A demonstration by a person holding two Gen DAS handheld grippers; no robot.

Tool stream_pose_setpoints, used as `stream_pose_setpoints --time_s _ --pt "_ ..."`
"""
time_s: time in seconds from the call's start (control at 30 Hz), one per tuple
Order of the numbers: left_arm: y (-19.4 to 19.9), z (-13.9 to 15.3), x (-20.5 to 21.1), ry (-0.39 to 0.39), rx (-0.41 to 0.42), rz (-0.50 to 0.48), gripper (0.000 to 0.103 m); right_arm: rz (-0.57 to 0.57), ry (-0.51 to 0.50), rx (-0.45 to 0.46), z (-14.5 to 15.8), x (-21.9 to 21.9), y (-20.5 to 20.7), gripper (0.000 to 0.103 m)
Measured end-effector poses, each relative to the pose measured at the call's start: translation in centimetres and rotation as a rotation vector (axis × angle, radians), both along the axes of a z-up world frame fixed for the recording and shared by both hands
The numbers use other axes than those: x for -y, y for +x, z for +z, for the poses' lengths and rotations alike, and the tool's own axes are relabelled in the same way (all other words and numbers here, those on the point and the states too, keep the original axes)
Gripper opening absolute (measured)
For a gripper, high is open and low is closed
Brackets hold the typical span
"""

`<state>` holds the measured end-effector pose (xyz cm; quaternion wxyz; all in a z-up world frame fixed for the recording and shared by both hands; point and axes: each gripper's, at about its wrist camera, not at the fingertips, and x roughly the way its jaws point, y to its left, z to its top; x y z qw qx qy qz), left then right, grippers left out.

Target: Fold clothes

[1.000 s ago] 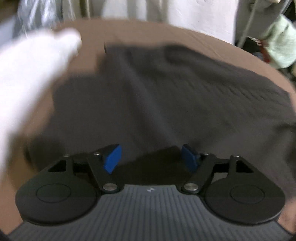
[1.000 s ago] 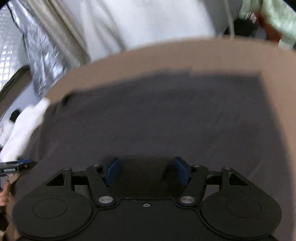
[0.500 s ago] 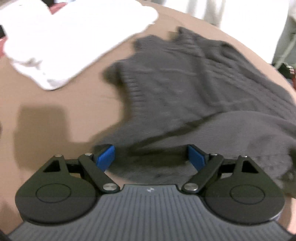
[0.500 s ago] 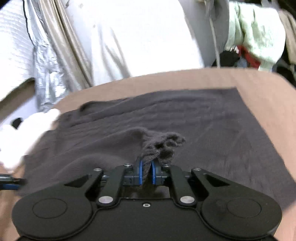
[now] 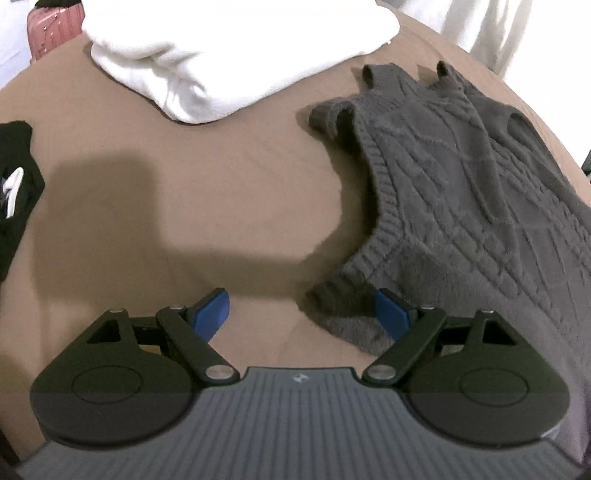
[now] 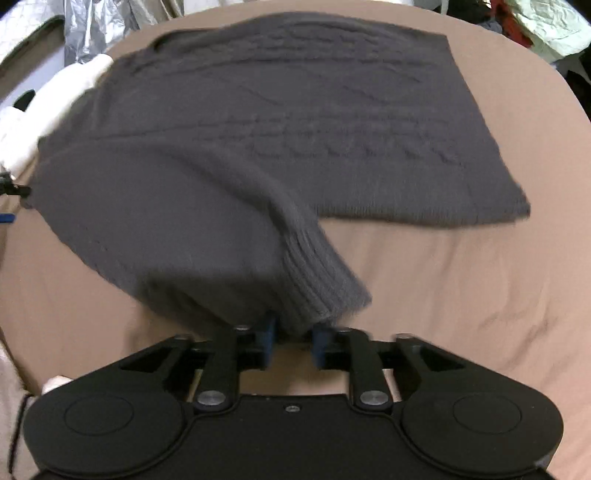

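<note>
A dark grey cable-knit sweater lies spread on the brown surface. My left gripper is open, low over the surface, with a corner of the sweater's shoulder edge lying against its right finger. In the right wrist view the sweater lies flat, and one sleeve is lifted toward the camera. My right gripper is shut on the sleeve's ribbed cuff and holds it above the surface.
A folded white garment lies at the far side, also showing at the left in the right wrist view. A black item lies at the left edge. A pink suitcase stands beyond. Clothes pile at far right.
My right gripper shut on the sleeve cuff and pulled it back off the sweater body. My left gripper swung left to the sweater's shoulder edge and stayed open.
</note>
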<state>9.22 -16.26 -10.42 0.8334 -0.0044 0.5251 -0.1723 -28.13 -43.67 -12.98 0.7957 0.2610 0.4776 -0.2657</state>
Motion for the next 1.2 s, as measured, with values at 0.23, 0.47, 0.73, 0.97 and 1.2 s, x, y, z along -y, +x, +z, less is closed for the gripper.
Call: stream_pose_setpoints --time_s 0.23,0.47,0.73,0.97,1.2 --pt "-1.3 -1.2 1.0 -0.113 -0.067 -0.015 0.094 -0.148 0.036 0.272 0.4 1.8 -3.6 0.065" --pt "-3.1 1.9 3.8 0.034 0.196 -0.097 0.008 -0.017 0.225 0.466 0.3 0.3 -4.8 0.007" --pt "-2.7 4.6 -4.9 0.091 0.294 0.204 0.0 0.078 0.364 0.522 1.1 -0.1 -7.2 0.006" --pt "-3.6 2.3 -1.4 0.052 0.186 0.049 0.012 0.005 0.099 0.168 -0.8 -0.9 -5.6 0.041" --pt "-9.6 4.4 5.3 0.0 0.398 -0.291 0.076 -0.203 0.061 0.379 1.5 2.0 -7.8 0.071"
